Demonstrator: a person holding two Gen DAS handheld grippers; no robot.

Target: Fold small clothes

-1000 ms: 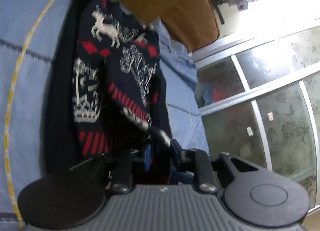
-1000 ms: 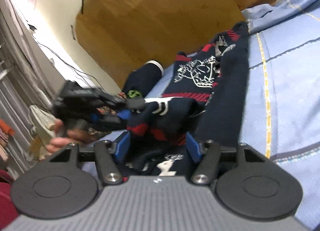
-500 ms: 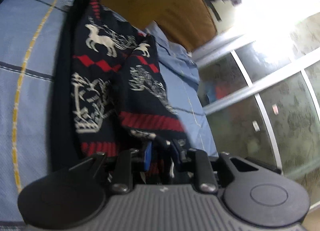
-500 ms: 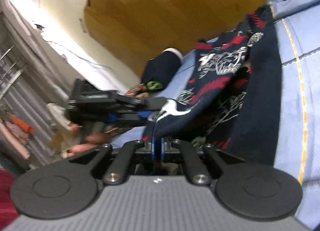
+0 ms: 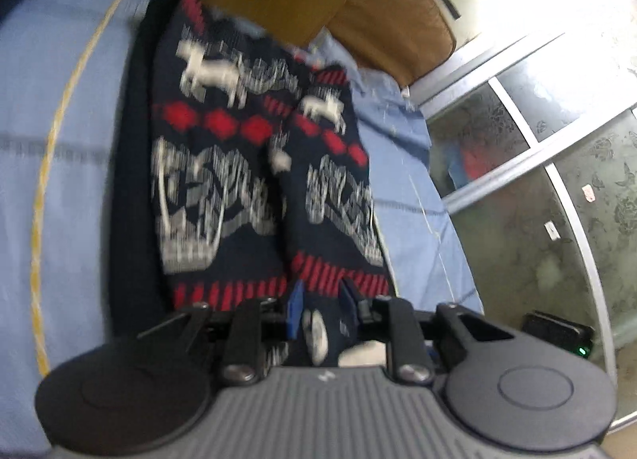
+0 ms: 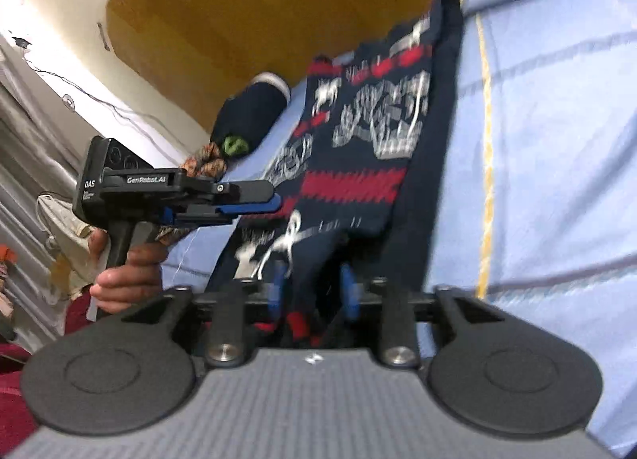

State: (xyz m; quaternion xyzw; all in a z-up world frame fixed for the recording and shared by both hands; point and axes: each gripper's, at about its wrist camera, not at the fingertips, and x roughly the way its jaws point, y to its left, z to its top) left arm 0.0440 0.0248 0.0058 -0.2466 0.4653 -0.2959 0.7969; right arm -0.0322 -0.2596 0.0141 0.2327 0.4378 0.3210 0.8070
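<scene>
A navy knitted sweater (image 5: 223, 180) with red bands and white deer and crowns lies on the blue bedsheet (image 5: 59, 140), its right side folded in over the body. My left gripper (image 5: 322, 307) is shut on the sweater's near edge, with fabric bunched between its blue pads. The right wrist view shows the same sweater (image 6: 382, 132) and, side on, the left gripper (image 6: 274, 200) pinching its left edge, with a person's hand (image 6: 127, 272) on its handle. My right gripper (image 6: 312, 292) is opening, and a fold of sweater hangs loosely between its jaws.
A wooden headboard (image 6: 239, 21) rises behind the bed. A rolled dark garment with a white cuff (image 6: 251, 120) lies at the sheet's far left. Frosted glass doors (image 5: 537, 200) stand to the right of the bed, with a small black device (image 5: 557, 331) below them.
The right gripper closed on the sweater's edge half a second ago and now stands apart again. The lifted side of the sweater has come down flatter over the body.
</scene>
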